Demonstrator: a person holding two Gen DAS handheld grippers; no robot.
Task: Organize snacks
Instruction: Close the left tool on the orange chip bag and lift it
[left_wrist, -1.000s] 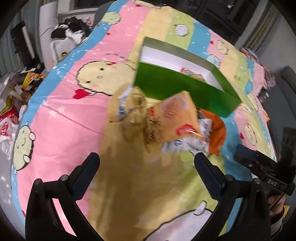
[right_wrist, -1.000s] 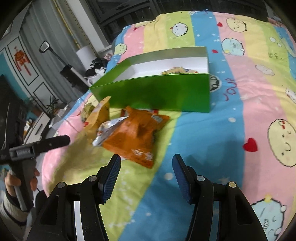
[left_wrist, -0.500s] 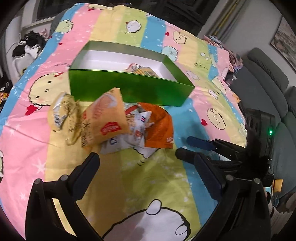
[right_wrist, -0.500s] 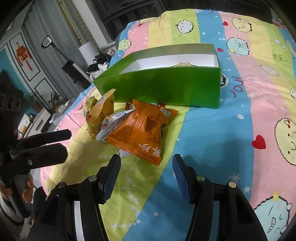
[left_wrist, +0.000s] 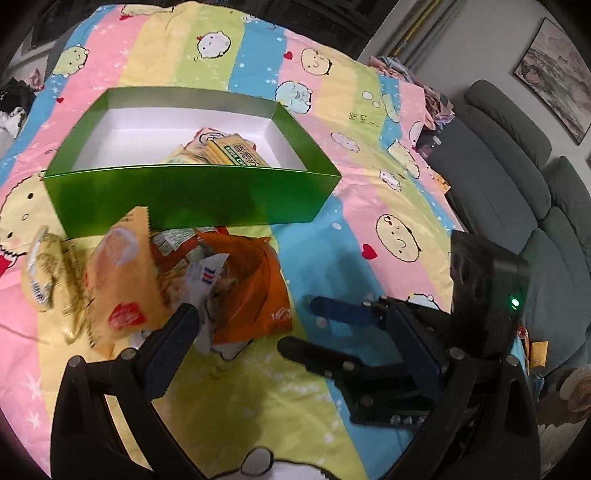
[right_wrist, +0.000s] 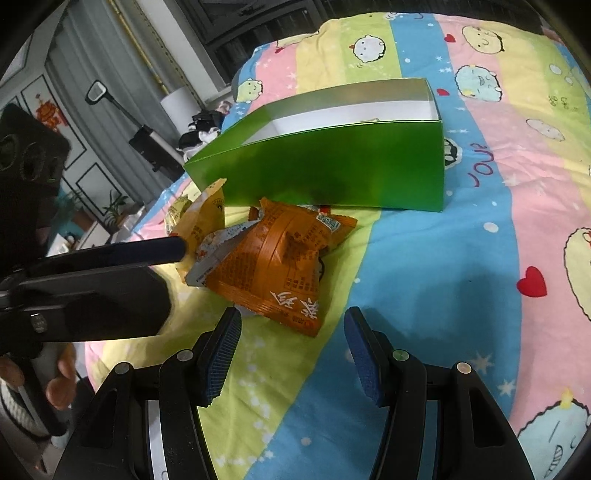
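**Inspector:** Closing on the pile, both tools have advanced over the last second. The right gripper (right_wrist: 291, 354) now sits just short of the orange snack packet (right_wrist: 280, 258), which a second ago lay well ahead of it. The left gripper (left_wrist: 291, 325) has swung right, so the pile now lies at its left finger rather than between the two.

**Clerk:** And the jaws?

**Inspector:** Right jaws stand parted and empty, touching nothing, the packet's near corner just ahead of the gap. Left jaws are spread wide and released; the left fingertip (left_wrist: 186, 314) overlaps a white wrapper (left_wrist: 203, 275), and whether it touches I cannot tell.

**Clerk:** Where do the goods stand?

**Inspector:** On the bed sheet (right_wrist: 424, 277): the orange packet, a yellow packet (left_wrist: 118, 280) and a pale packet (left_wrist: 40, 269), heaped against the near wall of the green box (left_wrist: 192, 195). One packet, possibly more, already lies inside. My judgement: a pick of the orange packet is imminent, with most of the sorting outstanding.
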